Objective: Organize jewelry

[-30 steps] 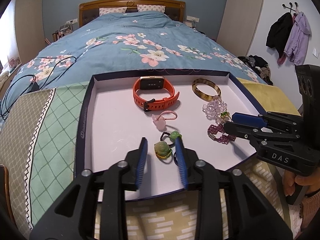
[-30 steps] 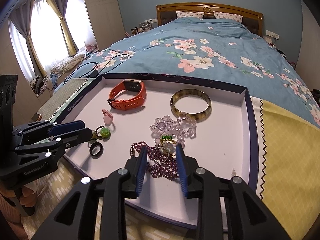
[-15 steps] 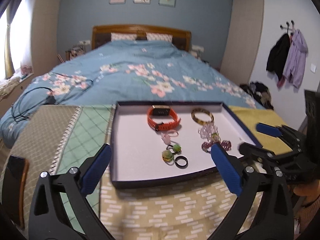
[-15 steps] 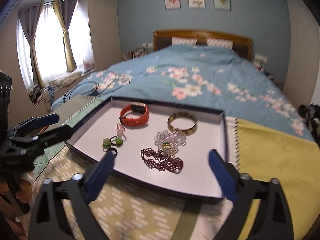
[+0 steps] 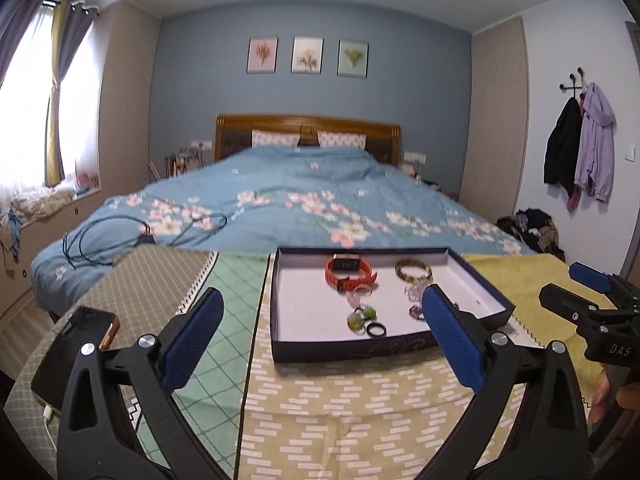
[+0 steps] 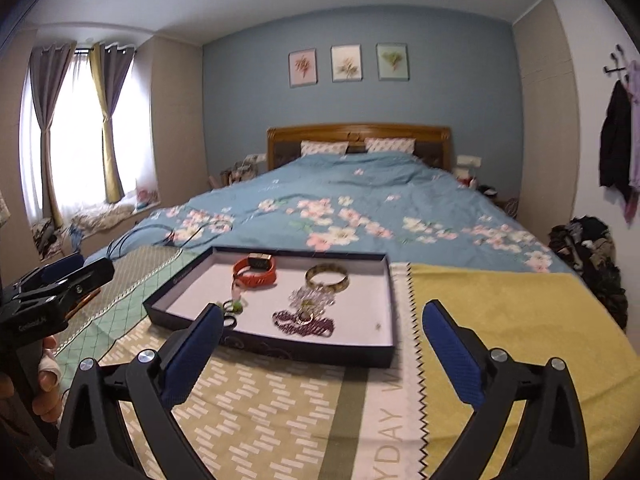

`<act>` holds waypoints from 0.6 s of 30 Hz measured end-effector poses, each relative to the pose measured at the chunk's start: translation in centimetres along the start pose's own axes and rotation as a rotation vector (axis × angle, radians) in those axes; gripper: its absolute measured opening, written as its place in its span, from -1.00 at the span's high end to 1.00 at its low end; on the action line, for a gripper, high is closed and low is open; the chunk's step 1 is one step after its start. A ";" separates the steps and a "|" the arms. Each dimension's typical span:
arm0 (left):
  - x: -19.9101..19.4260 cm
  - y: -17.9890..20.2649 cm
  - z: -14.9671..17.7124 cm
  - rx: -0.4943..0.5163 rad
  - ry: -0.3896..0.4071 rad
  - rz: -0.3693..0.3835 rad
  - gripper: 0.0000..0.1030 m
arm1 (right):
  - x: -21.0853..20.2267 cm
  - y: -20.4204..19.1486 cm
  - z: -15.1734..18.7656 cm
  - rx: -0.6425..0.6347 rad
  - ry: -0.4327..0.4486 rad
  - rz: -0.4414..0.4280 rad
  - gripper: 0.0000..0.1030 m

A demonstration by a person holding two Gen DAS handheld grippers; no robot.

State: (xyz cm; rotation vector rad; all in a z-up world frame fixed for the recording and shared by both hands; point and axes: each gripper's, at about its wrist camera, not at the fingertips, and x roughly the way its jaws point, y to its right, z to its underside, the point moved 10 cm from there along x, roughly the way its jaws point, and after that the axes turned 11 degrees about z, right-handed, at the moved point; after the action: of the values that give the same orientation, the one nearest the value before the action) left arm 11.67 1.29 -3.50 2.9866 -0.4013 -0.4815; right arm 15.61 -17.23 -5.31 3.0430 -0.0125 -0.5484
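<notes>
A dark navy tray (image 5: 352, 350) with a white floor lies on the patterned cloth at the foot of the bed. In it are an orange watch (image 5: 350, 270), a brown bangle (image 5: 413, 270), a clear bead bracelet (image 5: 416, 290), a purple bead bracelet (image 6: 304, 324), a green charm (image 5: 360, 318) and a black ring (image 5: 377, 330). My left gripper (image 5: 322, 298) is open wide and empty, held back from the tray's near wall. My right gripper (image 6: 324, 310) is likewise open and empty, short of the tray (image 6: 280, 346). Each gripper shows at the edge of the other's view.
A phone (image 5: 72, 356) lies on the cloth at the left. Dark cables (image 5: 140, 232) trail over the blue floral bedspread (image 5: 300, 200) behind the tray. A yellow cloth (image 6: 500, 320) covers the right side. Coats hang on the right wall.
Both grippers were nearly shut low over the jewelry in the tray. They opened wide, then pulled back and upward, and the tray looks smaller and farther. The jewelry stayed in the tray.
</notes>
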 end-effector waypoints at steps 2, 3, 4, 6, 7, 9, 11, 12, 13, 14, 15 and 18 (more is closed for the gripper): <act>-0.9 0.3 -0.4 -0.007 0.032 0.020 -0.90 | -0.5 0.2 -0.2 0.000 0.020 0.010 -0.87; -1.3 0.5 -0.6 -0.010 0.039 0.024 -0.90 | -0.8 0.2 -0.3 -0.005 0.032 0.015 -0.87; -1.7 0.5 -0.8 -0.015 0.050 0.029 -0.90 | -1.0 0.3 -0.3 -0.008 0.038 0.019 -0.87; -2.1 0.7 -1.3 -0.024 0.063 0.031 -0.90 | -1.2 0.3 -0.4 -0.012 0.050 0.024 -0.87; -2.5 0.7 -1.4 -0.031 0.072 0.031 -0.90 | -1.3 0.3 -0.4 -0.010 0.054 0.026 -0.87; -2.7 0.8 -1.8 -0.037 0.086 0.032 -0.90 | -1.6 0.1 -0.4 -0.008 0.061 0.019 -0.87; -3.1 1.0 -2.0 -0.034 0.095 0.030 -0.90 | -1.7 0.1 -0.4 -0.014 0.065 0.023 -0.87; -3.3 1.1 -2.1 -0.031 0.098 0.030 -0.90 | -1.8 -0.1 -0.4 -0.016 0.067 0.020 -0.87; -3.6 1.2 -2.1 -0.029 0.100 0.026 -0.90 | -1.9 -0.1 -0.4 -0.017 0.068 0.021 -0.87; -3.6 1.2 -2.2 -0.027 0.103 0.024 -0.90 | -2.0 -0.1 -0.4 -0.015 0.073 0.022 -0.87; -3.6 1.4 -2.3 -0.026 0.105 0.022 -0.90 | -2.2 -0.1 -0.5 -0.011 0.077 0.019 -0.87; -3.7 1.2 -2.5 -0.025 0.113 0.017 -0.90 | -2.6 0.1 -0.8 -0.003 0.095 0.020 -0.87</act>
State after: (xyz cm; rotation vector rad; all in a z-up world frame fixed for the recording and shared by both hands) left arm 8.81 1.20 0.09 2.9660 -0.4066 -0.3126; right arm 13.50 -17.21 -3.63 3.0586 -0.0392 -0.4023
